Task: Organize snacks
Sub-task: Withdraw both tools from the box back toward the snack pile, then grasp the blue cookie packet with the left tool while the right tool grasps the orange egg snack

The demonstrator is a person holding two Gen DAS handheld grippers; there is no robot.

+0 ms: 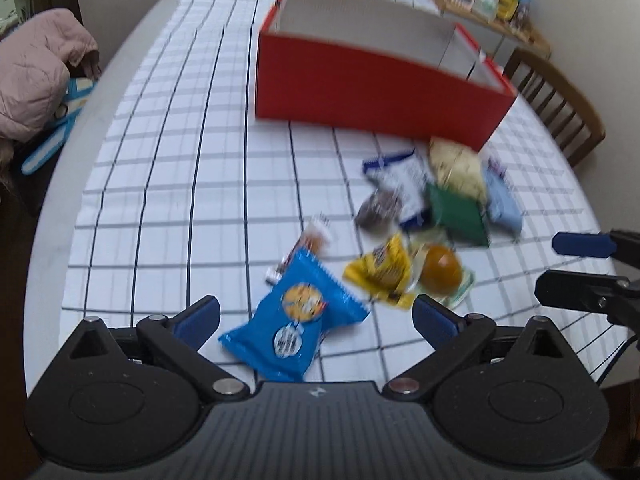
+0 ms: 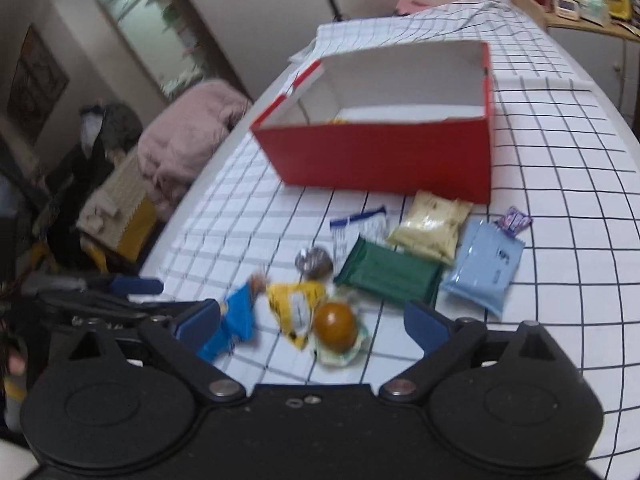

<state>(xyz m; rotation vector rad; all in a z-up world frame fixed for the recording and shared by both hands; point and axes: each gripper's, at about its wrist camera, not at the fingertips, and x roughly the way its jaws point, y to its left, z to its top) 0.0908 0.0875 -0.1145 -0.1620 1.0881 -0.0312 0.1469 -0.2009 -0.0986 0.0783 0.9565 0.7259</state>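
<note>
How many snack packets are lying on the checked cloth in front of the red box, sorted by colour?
Blue: 3 (bright blue, blue-and-white, pale blue)
Yellow or cream: 2 (yellow, cream)
Green: 1
Brown, round, in clear wrap: 3
Purple: 1, small

Total: 10 in plain sight; blur may hide more.

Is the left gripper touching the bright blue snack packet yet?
Apart. In the left wrist view the left gripper stands wide open, and checked cloth shows between each blue fingertip and the bright blue snack packet lying between them.
</note>
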